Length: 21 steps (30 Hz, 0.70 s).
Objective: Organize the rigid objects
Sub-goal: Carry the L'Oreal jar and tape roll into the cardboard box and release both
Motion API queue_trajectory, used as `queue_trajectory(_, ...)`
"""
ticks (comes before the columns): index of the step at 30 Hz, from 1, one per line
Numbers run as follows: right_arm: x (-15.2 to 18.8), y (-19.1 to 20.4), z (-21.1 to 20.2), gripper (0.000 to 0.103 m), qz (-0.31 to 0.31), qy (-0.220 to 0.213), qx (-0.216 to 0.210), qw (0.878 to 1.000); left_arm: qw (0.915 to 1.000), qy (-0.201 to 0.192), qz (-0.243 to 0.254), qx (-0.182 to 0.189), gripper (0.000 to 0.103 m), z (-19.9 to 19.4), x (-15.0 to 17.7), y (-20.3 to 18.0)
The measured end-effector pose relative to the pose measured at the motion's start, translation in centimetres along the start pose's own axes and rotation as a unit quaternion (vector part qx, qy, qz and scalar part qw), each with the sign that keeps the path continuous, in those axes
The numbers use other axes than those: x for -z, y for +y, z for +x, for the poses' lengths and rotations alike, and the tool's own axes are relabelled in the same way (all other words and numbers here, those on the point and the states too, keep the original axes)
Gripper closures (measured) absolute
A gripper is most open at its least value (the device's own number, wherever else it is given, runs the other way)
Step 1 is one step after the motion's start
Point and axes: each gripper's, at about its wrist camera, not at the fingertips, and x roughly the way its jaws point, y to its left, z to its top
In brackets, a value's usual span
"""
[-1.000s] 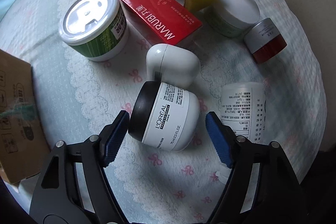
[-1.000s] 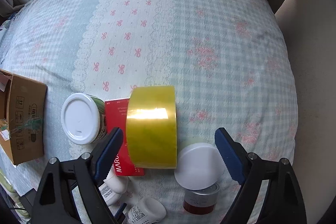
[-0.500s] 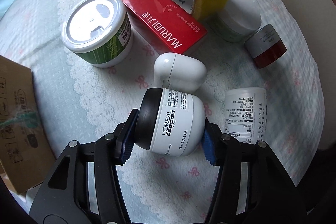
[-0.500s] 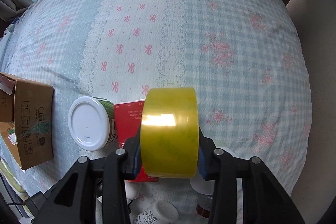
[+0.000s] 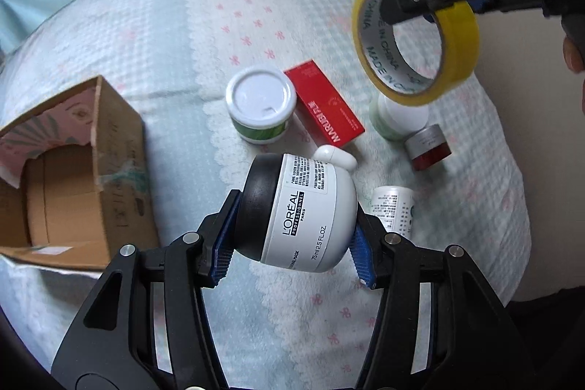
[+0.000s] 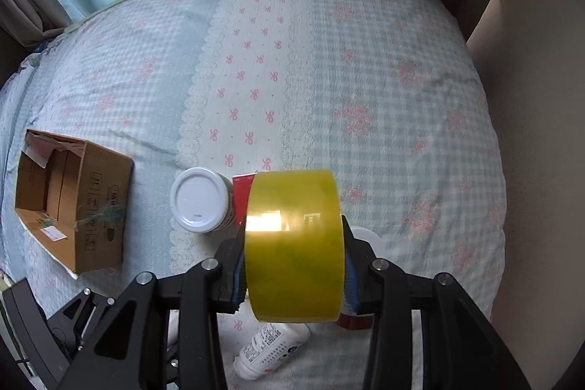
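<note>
My left gripper is shut on a white L'Oreal jar with a black lid, held sideways above the bedspread. My right gripper is shut on a yellow tape roll, also lifted; in the left wrist view the tape roll hangs at the upper right under the other gripper. An open cardboard box lies at the left; the same box shows in the right wrist view.
On the checked bedspread lie a green jar with white lid, a red box, a pale green jar, a small red jar, a white capsule-shaped case and a white bottle. A beige wall rises at the right.
Both grippers closed, the left on the L'Oreal jar and the right on the tape roll, then rose with them off the bed. The cardboard box came fully into view.
</note>
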Motion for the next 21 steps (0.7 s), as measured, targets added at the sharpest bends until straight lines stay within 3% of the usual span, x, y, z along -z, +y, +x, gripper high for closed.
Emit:
queue_trajectory(6, 1.2, 2.3, -7.2, 0.065, -0.026, -0.032, -0.007, 0.999, 0.9981, -0.046, -0.035, -0.024, 0.053, -7.9, -0.4, 3.0)
queue_trajectory(12, 2.3, 5.8, -13.0, 0.065, -0.046, -0.056, -0.02, 0.997, 0.9935, -0.077, -0.074, -0.038, 0.053, -15.4, -0.7, 8.7)
queue_trajectory(21, 2.7, 14.3, -16.9, 0.065, -0.043, -0.077, -0.04, 0.995, 0.9901, -0.096, -0.094, -0.042, 0.053, -21.0, -0.2, 18.9)
